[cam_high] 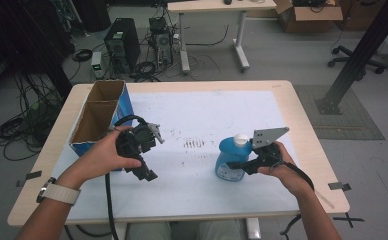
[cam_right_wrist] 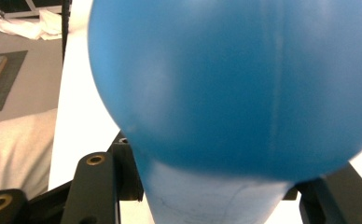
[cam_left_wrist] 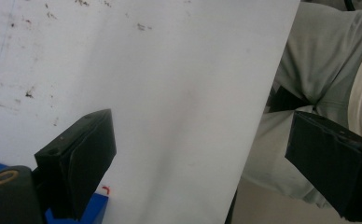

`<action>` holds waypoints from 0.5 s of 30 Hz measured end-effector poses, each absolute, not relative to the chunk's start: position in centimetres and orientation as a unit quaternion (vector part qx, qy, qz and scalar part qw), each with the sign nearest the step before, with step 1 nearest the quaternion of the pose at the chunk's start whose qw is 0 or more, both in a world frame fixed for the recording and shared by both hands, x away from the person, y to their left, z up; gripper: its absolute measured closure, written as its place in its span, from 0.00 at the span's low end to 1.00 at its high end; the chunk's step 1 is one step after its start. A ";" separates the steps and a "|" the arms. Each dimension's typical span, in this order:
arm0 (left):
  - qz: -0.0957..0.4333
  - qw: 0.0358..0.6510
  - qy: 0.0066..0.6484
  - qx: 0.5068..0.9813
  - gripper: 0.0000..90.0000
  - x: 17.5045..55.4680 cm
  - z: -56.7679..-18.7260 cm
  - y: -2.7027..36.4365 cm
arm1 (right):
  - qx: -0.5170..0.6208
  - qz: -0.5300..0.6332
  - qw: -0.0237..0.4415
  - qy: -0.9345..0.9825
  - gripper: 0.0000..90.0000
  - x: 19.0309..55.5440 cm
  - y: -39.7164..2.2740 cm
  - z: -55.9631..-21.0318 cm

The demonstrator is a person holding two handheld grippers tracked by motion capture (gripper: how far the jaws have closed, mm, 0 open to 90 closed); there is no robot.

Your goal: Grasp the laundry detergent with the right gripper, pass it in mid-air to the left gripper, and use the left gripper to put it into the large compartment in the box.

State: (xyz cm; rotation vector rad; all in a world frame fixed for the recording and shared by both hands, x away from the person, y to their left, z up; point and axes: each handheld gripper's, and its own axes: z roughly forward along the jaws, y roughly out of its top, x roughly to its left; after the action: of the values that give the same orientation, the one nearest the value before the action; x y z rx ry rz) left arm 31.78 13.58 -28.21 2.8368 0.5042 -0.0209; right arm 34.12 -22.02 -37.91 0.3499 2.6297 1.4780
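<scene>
- The blue bottle (cam_high: 230, 162) with a white cap (cam_high: 240, 139) stands upright on the white sheet covering the table (cam_high: 302, 120), toward the right part of its near edge.
- The right gripper (cam_high: 246, 165) comes at it from the right; its jaws have closed on the bottle's body, low on the side, as the right gripper view's close blue curve (cam_right_wrist: 235, 88) bears out.
- The left gripper (cam_high: 147, 172) hangs over the sheet nearer the left edge with its jaws wide and nothing between them, just beside the open cardboard box (cam_high: 99, 117) at the far-left corner.
- Handling, as a judgement: smooth rounded plastic, likely slippery and slightly yielding under squeeze; how full it is I cannot tell, so its weight is uncertain.
- Best hold is probably across the narrower waist or neck, where the pads sit flat rather than on the bulging curve.
</scene>
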 end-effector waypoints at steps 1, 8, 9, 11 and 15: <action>-0.006 0.130 0.171 0.977 0.10 31.8 -28.1 13.5 | 0.111 0.488 0.050 0.864 0.48 34.0 -22.0 -37.5; 0.004 0.141 0.155 0.978 0.10 31.2 -26.6 12.4 | 0.099 0.494 0.046 0.862 0.48 33.5 -21.8 -35.9; 0.005 0.141 0.153 0.978 0.10 31.1 -26.4 12.3 | 0.096 0.495 0.046 0.862 0.48 33.4 -21.8 -35.6; 0.005 0.145 0.147 0.978 0.10 31.0 -25.7 11.9 | 0.091 0.493 0.045 0.864 0.48 33.3 -21.6 -34.9; 0.007 0.149 0.138 0.979 0.10 30.9 -24.7 11.3 | 0.089 0.490 0.030 0.867 0.48 33.1 -21.5 -33.8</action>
State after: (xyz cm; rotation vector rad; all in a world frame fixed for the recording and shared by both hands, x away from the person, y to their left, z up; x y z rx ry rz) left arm 30.90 11.29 -24.70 2.8138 0.3974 0.0198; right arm 33.08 -21.49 -33.79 0.2754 2.6723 1.5104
